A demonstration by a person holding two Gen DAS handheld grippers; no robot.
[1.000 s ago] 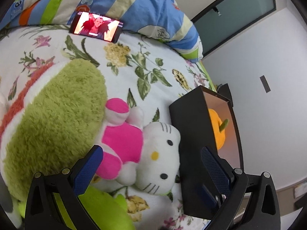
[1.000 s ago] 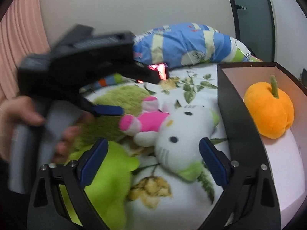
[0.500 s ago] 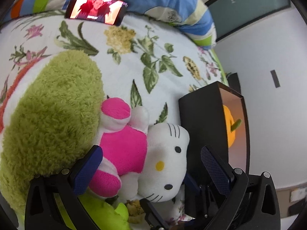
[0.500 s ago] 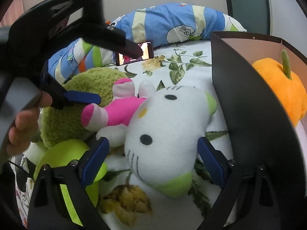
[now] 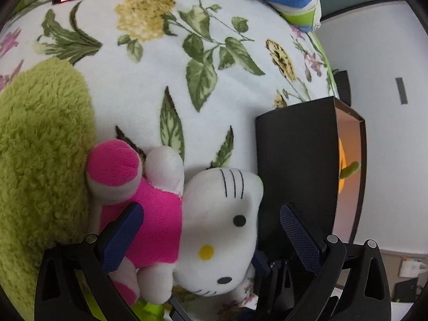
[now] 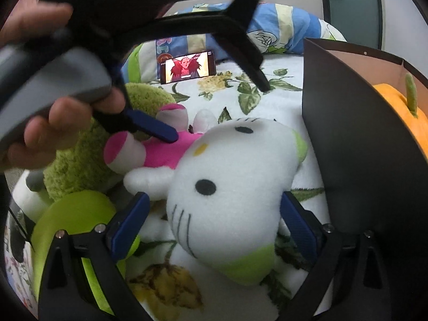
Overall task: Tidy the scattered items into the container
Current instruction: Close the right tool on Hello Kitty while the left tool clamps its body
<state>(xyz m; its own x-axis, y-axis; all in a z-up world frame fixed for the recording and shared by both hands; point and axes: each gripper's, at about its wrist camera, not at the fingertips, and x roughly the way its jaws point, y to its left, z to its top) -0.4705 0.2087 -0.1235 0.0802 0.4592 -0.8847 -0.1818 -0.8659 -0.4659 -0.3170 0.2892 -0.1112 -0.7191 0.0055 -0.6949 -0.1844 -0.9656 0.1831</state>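
Lying on the flowery bed [image 5: 149,85], the white cat toy [image 6: 230,187] is framed by both wide-open claws, left claw [image 5: 211,232] and right claw [image 6: 214,222]; nothing is gripped. The black box [image 6: 355,144] is seen at 3 o'clock.

A white cat plush [image 6: 227,187] in a pink top lies on its side mid-frame on the floral bed, beside a black box [image 6: 355,139] at right holding an orange pumpkin plush [image 6: 401,107].

I've brought both open grippers closer: the white-and-pink cat plush toy [image 6: 227,187] now sits between my right gripper's [image 6: 211,222] fingers, left gripper [image 5: 211,230] straddling it.
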